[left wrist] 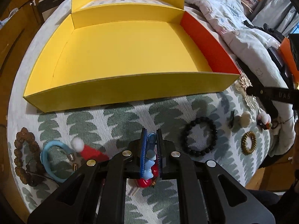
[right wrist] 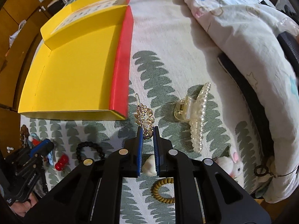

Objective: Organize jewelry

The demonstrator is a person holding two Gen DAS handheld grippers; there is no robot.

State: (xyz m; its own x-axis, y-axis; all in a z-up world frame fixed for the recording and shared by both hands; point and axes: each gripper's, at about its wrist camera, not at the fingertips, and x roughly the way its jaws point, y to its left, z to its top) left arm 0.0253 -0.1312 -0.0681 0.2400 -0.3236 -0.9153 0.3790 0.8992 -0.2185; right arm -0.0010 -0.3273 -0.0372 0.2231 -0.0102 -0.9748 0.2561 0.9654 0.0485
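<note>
Jewelry: spread over a leaf-patterned bedspread (right wrist: 168, 43) in front of a yellow box (left wrist: 121, 56) with a red side wall.
Left gripper (left wrist: 151, 132): clenched on a blue hair clip (left wrist: 150, 149).
Right gripper (right wrist: 147, 130): clamped on a gold rhinestone barrette (right wrist: 144, 115), which juts forward just beside the box's red corner.
On the bedspread: black bead bracelet (left wrist: 200, 136), gold coil hair tie (left wrist: 248, 142), pearl claw clip (right wrist: 196, 115), blue hair tie (left wrist: 54, 160), brown bead bracelet (left wrist: 24, 156).

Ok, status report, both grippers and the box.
Left hand-held gripper shut on blue clip. Right hand-held gripper shut on gold brooch. Yellow box empty, nothing blocking it.
</note>
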